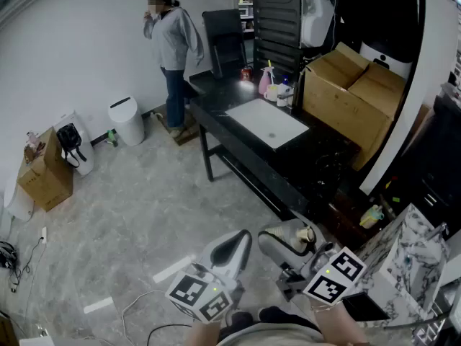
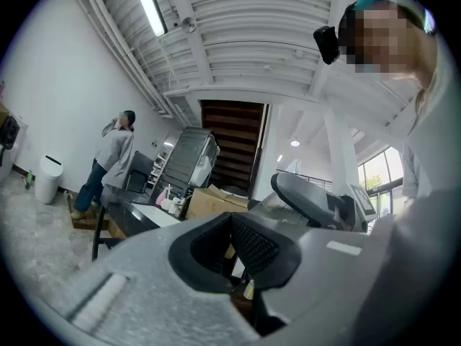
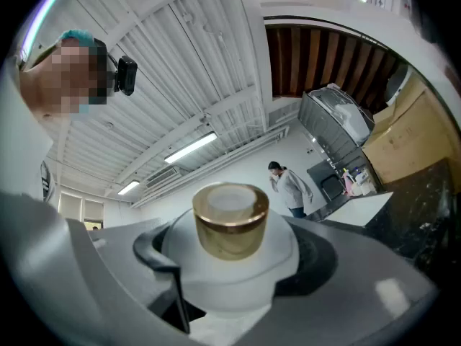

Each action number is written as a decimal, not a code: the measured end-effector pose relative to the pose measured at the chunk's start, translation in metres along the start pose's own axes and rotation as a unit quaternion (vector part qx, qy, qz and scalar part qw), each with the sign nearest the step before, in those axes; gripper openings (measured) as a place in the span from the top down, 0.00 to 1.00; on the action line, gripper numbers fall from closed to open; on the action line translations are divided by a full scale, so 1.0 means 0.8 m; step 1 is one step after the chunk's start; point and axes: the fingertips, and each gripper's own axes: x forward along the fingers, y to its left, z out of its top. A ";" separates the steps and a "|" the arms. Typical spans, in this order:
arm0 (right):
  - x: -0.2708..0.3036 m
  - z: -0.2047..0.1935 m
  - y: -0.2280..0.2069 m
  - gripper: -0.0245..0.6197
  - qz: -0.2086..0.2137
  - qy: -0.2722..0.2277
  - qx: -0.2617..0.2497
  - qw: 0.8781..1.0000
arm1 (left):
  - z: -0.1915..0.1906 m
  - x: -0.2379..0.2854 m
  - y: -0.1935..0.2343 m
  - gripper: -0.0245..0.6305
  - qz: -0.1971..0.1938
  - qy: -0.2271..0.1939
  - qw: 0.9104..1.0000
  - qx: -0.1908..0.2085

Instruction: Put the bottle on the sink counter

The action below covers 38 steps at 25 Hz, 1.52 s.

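A white bottle with a gold cap sits between the jaws of my right gripper, which is shut on its rounded body. In the head view the right gripper is low in the picture, close to the person's body, with the bottle lying in it. It is well short of the black sink counter with its white basin. My left gripper hangs beside it, and its jaws meet at the tips with nothing between them.
Several bottles stand at the counter's far end beside a large cardboard box. A person stands by the wall near a white bin. A marble-patterned block is at my right, and boxes and bags at the left wall.
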 end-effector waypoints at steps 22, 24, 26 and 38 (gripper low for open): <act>0.024 -0.030 0.005 0.44 -0.029 0.009 -0.008 0.999 | 0.008 -0.020 0.036 0.95 0.000 0.012 1.000 0.029; 0.029 -0.032 0.004 0.44 -0.030 0.010 0.001 1.000 | 0.007 -0.020 0.041 0.95 0.000 0.015 1.000 0.026; 0.036 -0.034 0.003 0.44 -0.029 0.013 0.007 0.999 | 0.007 -0.021 0.048 0.95 0.001 0.017 1.000 0.022; 0.135 -0.054 -0.056 0.44 0.014 0.050 -0.003 0.999 | 0.013 0.038 0.146 0.95 0.016 0.016 1.000 0.016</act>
